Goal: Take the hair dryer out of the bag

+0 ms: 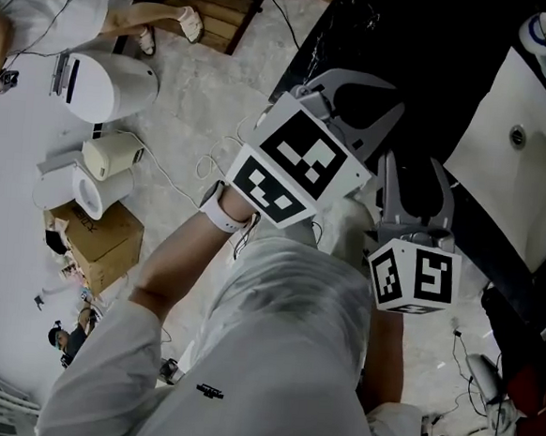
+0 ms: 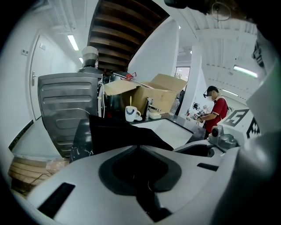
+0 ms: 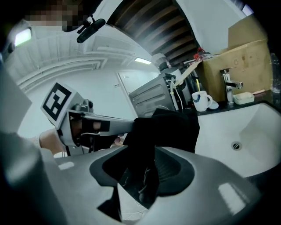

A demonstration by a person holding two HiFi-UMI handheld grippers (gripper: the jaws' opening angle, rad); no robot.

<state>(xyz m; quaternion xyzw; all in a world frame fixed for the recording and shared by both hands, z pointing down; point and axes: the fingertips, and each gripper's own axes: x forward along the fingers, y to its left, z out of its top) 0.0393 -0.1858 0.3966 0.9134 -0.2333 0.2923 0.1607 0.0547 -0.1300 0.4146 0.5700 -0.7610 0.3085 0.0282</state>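
Inside of the black bag [image 3: 169, 125] hidden by its own cloth ahead of the right tongs [image 3: 142, 184], sink [image 3: 257, 127] beyond them cut off at the edge

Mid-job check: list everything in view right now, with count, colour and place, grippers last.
bag: one, black, between the two grippers, by the counter
hair dryer: none visible
counter: one, black, in front of the person
sink: one, white, set in the counter
mug: one, white, behind the sink
tap: one, metal, behind the sink
cardboard box: one, brown, on the counter behind the mug
floor box: one, brown, on the floor at left in the head view
bystander: one, red shirt, beyond the sink
left gripper: one, grey, shut on the bag
right gripper: one, grey, jaws apart, bag fabric between them
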